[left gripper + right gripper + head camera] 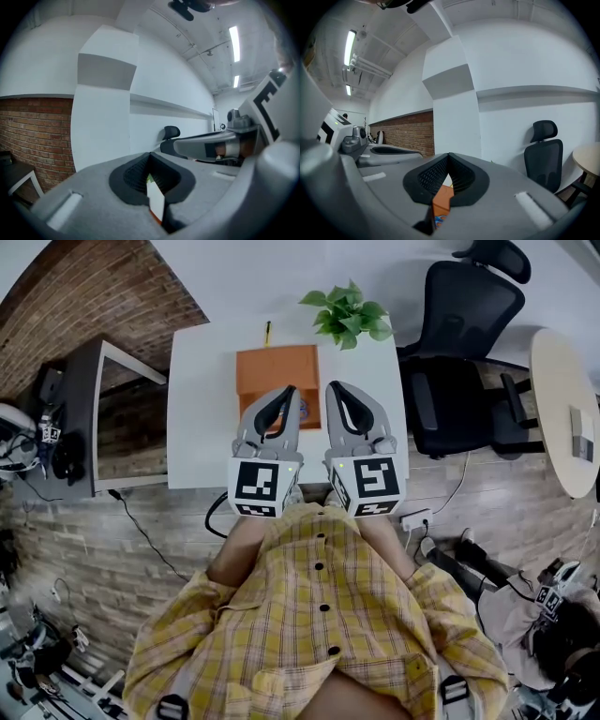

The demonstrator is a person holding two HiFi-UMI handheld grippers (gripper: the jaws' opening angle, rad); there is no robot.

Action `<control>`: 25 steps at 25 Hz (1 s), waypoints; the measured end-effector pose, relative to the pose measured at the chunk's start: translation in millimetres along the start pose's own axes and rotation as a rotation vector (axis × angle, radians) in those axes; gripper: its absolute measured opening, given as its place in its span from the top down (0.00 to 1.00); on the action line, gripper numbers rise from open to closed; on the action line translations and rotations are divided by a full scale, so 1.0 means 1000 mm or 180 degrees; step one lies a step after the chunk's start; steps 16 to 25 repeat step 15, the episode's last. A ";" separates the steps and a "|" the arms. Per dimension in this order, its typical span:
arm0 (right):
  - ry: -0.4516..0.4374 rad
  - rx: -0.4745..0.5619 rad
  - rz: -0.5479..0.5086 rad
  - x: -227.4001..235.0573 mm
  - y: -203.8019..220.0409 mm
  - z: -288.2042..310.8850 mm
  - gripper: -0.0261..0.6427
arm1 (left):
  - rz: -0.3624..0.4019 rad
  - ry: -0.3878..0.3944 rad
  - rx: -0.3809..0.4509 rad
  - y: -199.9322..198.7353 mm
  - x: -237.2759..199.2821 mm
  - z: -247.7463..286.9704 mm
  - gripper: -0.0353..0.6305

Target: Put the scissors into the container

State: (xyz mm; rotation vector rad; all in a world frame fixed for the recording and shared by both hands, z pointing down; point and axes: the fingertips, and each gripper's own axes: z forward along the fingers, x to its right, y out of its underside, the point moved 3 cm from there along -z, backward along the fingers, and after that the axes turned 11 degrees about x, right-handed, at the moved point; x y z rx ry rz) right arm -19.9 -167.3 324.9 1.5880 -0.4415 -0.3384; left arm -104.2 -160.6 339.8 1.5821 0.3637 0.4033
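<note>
An orange box-like container (277, 371) sits at the middle of the white table (202, 418). I cannot make out any scissors; a small yellow thing (267, 332) lies just behind the container, too small to identify. My left gripper (292, 390) and right gripper (331, 387) hang side by side over the table's near half, tips at the container's near corners. Both are shut with nothing between the jaws. Through the closed jaws of the right gripper (449, 155) an orange sliver of the container (442, 197) shows. The left gripper (150, 154) frames a strip of white table.
A potted green plant (349, 315) stands at the table's far right corner. A black office chair (464, 343) is right of the table, with a round pale table (567, 409) beyond. A dark side table (103, 418) stands at the left. A power strip (417, 519) lies on the floor.
</note>
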 end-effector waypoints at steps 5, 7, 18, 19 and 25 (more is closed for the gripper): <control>-0.0013 0.0030 0.0011 0.000 -0.002 0.003 0.96 | -0.0036 -0.0028 0.0068 -0.007 -0.002 0.002 0.94; -0.0023 0.0040 0.0037 0.000 -0.001 0.004 0.96 | -0.0086 -0.0025 0.0096 -0.009 -0.002 0.002 0.94; -0.0050 0.0081 0.0079 -0.003 -0.004 0.006 0.95 | -0.0183 -0.0022 0.0152 -0.018 -0.006 0.003 0.94; -0.0050 0.0081 0.0079 -0.003 -0.004 0.006 0.95 | -0.0183 -0.0022 0.0152 -0.018 -0.006 0.003 0.94; -0.0050 0.0081 0.0079 -0.003 -0.004 0.006 0.95 | -0.0183 -0.0022 0.0152 -0.018 -0.006 0.003 0.94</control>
